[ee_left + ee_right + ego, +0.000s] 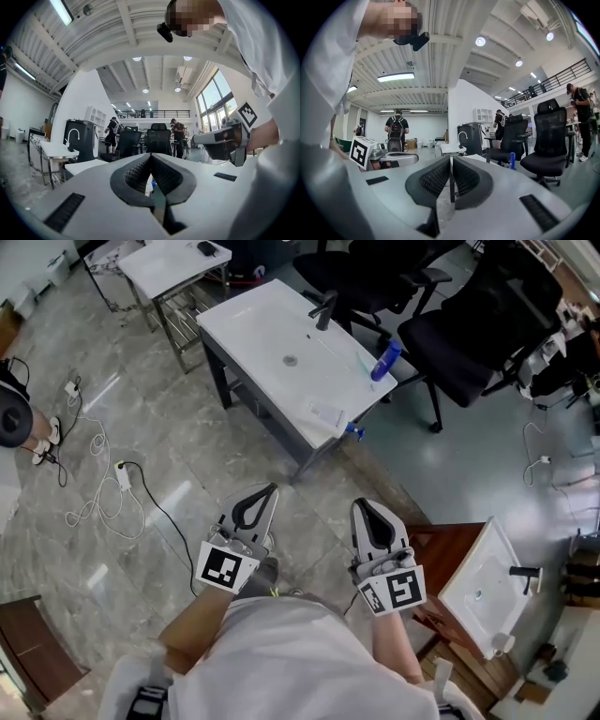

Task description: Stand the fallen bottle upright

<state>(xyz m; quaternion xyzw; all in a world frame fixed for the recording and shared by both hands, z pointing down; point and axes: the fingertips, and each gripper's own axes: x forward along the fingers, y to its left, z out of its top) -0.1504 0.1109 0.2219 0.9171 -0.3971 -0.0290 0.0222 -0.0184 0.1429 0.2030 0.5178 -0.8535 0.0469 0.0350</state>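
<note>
A clear bottle (327,415) with a blue cap lies on its side near the front corner of the white sink table (262,324). A blue bottle (385,360) stands at the table's right edge; it is also in the right gripper view as the blue bottle (512,161). Both grippers are held over the floor, well short of the table, pointing towards it. My left gripper (270,493) is shut with nothing in it, and so is my right gripper (365,509). In their own views, the left gripper (151,161) and the right gripper (451,164) show pads together.
A black faucet (324,310) stands on the sink table. Black office chairs (469,329) crowd behind and to the right of it. A second white basin (483,582) on a wooden stand is at lower right. Cables (108,493) trail on the floor at left. People stand far off.
</note>
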